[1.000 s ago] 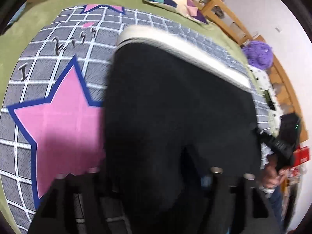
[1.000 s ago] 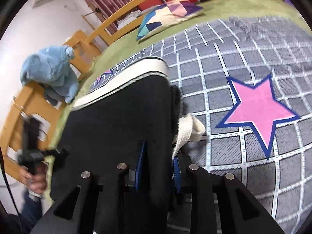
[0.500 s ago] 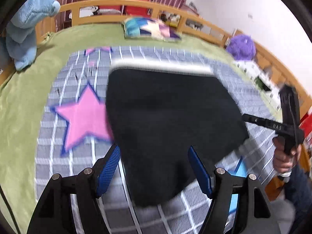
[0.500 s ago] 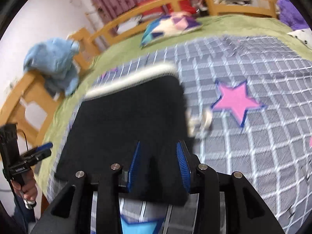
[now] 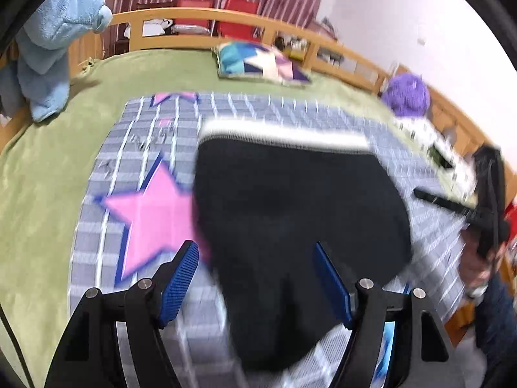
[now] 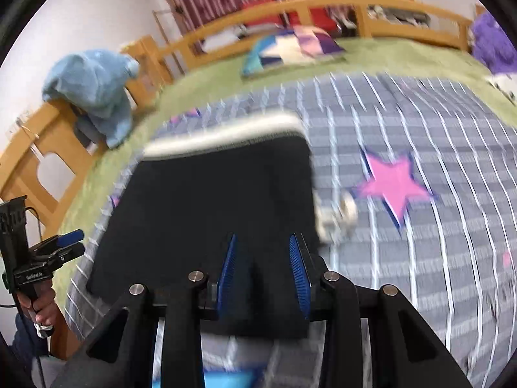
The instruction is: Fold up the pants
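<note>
where pants (image 5: 290,213) lie, patterned pillow (image 5: 258,64) well beyond

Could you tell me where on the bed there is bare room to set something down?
Bare: the green blanket between the grid quilt and the blue towel. Crowded: the black pants at centre, the pillow by the headboard.

Your left wrist camera looks forward over the bed from above its near edge; your right one does the same from farther right. Both share the black pants (image 5: 290,207) (image 6: 213,207), the pillow (image 5: 258,64) (image 6: 290,48) and the far headboard (image 5: 181,16) (image 6: 387,3).
</note>
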Motion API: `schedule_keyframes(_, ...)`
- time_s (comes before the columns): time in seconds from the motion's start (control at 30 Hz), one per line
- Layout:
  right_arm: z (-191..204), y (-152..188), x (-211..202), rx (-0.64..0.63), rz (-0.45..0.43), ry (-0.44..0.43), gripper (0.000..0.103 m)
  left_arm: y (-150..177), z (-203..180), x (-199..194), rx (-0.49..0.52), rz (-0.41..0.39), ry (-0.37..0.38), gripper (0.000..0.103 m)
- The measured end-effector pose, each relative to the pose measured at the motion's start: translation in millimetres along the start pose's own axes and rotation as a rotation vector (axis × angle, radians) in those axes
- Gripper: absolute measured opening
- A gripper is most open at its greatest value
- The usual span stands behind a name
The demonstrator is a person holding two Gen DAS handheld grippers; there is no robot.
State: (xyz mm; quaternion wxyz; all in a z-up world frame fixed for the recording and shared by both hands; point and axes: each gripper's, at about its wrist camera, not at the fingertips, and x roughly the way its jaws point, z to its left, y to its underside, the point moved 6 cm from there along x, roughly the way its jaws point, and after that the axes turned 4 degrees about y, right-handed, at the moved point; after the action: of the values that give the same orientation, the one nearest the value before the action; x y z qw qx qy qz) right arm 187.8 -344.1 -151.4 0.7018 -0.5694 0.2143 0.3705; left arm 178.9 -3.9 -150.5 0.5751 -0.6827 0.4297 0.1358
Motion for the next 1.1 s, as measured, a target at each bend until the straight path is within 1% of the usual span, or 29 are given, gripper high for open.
schedule_keyframes(0.07,10.4,-25.0,18.0,-0.029,-0.022,0.009,0.035,-26.3,0.3,15.7,-0.015,-0.024,0.009,0.071)
schedule_keyframes(0.1,14.6,-33.9,26.3,-0.037,-0.023,0.01,0.035,-44.2,-1.8,27.7,-0.011,-0.042,0.018,0.071)
schedule_keyframes(0.13,19.8,-43.8,38.6,-0.044,-0.022,0.005,0.035,-55.4,-5.7,38.5,-0.005,-0.052,0.023,0.071)
schedule_keyframes(0.2,29.9,-59.7,56.9,-0.05,-0.04,-0.008,0.035,-72.2,-15.2,64.8,0.006,-0.054,0.027,0.072)
schedule_keyframes(0.23,33.1,-64.7,67.0,-0.059,-0.052,0.0,0.036,-76.7,-19.9,80.4,0.023,-0.043,0.021,0.074)
schedule_keyframes(0.27,35.7,-68.6,84.4,-0.085,-0.049,0.031,0.035,-80.0,-17.8,106.7,0.061,-0.013,-0.035,0.076)
schedule_keyframes(0.3,34.3,-68.0,100.9,-0.117,-0.035,0.076,0.034,-77.3,-8.9,131.0,0.086,0.036,-0.136,0.074)
schedule_keyframes(0.33,30.2,-65.9,121.8,-0.154,-0.029,0.123,0.033,-71.6,-3.3,148.9,0.087,0.091,-0.176,0.074)
schedule_keyframes(0.37,28.1,-65.4,128.9,-0.179,-0.042,0.15,0.033,-66.5,1.9,163.1,0.076,0.135,-0.177,0.075)
schedule_keyframes(0.4,28.6,-67.4,128.7,-0.19,-0.049,0.149,0.033,-66.2,2.6,162.0,0.073,0.109,-0.15,0.076)
schedule_keyframes(0.47,27.6,-70.8,128.3,-0.179,-0.026,0.149,0.033,-66.4,1.6,154.5,0.074,0.093,-0.12,0.077)
schedule_keyframes(0.53,28.5,-67.0,126.1,-0.209,-0.023,0.165,0.033,-60.2,3.5,146.9,0.067,0.11,-0.126,0.077)
schedule_keyframes(0.6,28.8,-59.9,115.8,-0.219,-0.01,0.173,0.033,-46.3,2.3,130.7,0.097,0.131,-0.129,0.077)
schedule_keyframes(0.63,27.8,-56.4,109.7,-0.213,0.0,0.169,0.033,-38.1,1.6,123.6,0.102,0.146,-0.113,0.077)
schedule_keyframes(0.7,24.3,-42.8,94.4,-0.194,0.037,0.149,0.035,-11.8,0.4,102.2,0.067,0.18,-0.044,0.077)
schedule_keyframes(0.73,22.4,-32.3,87.4,-0.182,0.065,0.129,0.035,-0.5,-0.5,94.2,0.063,0.181,-0.033,0.077)
schedule_keyframes(0.77,20.0,-19.4,78.1,-0.179,0.073,0.121,0.035,11.3,-2.6,83.6,0.068,0.177,-0.027,0.077)
schedule_keyframes(0.83,18.3,2.2,56.9,-0.197,0.041,0.135,0.036,35.1,-8.0,66.4,0.077,0.18,-0.013,0.078)
schedule_keyframes(0.87,18.3,13.8,45.4,-0.195,0.038,0.135,0.036,44.0,-9.5,61.2,0.072,0.178,-0.013,0.078)
schedule_keyframes(0.9,17.8,22.8,38.6,-0.179,0.049,0.121,0.036,56.4,-11.7,55.3,0.048,0.187,0.003,0.079)
schedule_keyframes(0.97,17.1,45.0,27.6,-0.139,0.077,0.099,0.036,70.8,-12.5,50.8,0.006,0.23,0.037,0.079)
schedule_keyframes(1.0,17.2,55.9,25.5,-0.129,0.097,0.095,0.036,76.7,-13.1,47.2,0.0,0.237,0.027,0.079)
schedule_keyframes(1.03,17.5,65.6,24.9,-0.121,0.119,0.092,0.036,80.9,-14.2,41.2,0.012,0.241,-0.003,0.079)
schedule_keyframes(1.1,18.5,86.4,23.3,-0.1,0.175,0.092,0.036,80.7,-16.1,26.8,-0.012,0.255,0.004,0.078)
